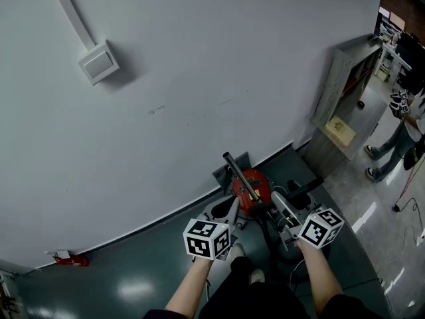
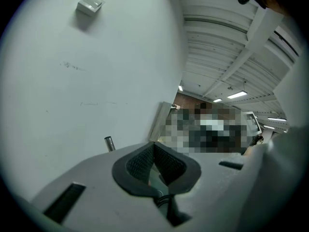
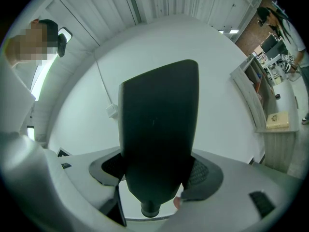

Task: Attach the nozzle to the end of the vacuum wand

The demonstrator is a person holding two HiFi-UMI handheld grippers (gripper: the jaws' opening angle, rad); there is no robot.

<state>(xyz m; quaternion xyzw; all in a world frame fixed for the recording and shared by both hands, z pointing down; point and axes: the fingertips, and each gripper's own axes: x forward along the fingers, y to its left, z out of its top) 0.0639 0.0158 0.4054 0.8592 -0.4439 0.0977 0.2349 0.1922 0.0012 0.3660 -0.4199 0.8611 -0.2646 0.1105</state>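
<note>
R gripper (image 3: 155, 170): jaws clamped on the black nozzle (image 3: 159, 124), gripped low, near its narrow round neck. Nozzle's long axis runs straight out along the jaws. Broad flat end points away toward the wall (image 1: 199, 58), neck end back toward the camera.

L gripper (image 2: 155, 164): jaws fully together, nothing seen betw. them.

Vacuum wand (image 1: 236, 173): metal tube rising from the red vacuum body (image 1: 252, 185), which sits on the floor (image 1: 133, 271) at the wall's foot. In head view its axis slants up-left, free end toward the wall.

Both grippers close to the vacuum body, L and R of it.
</note>
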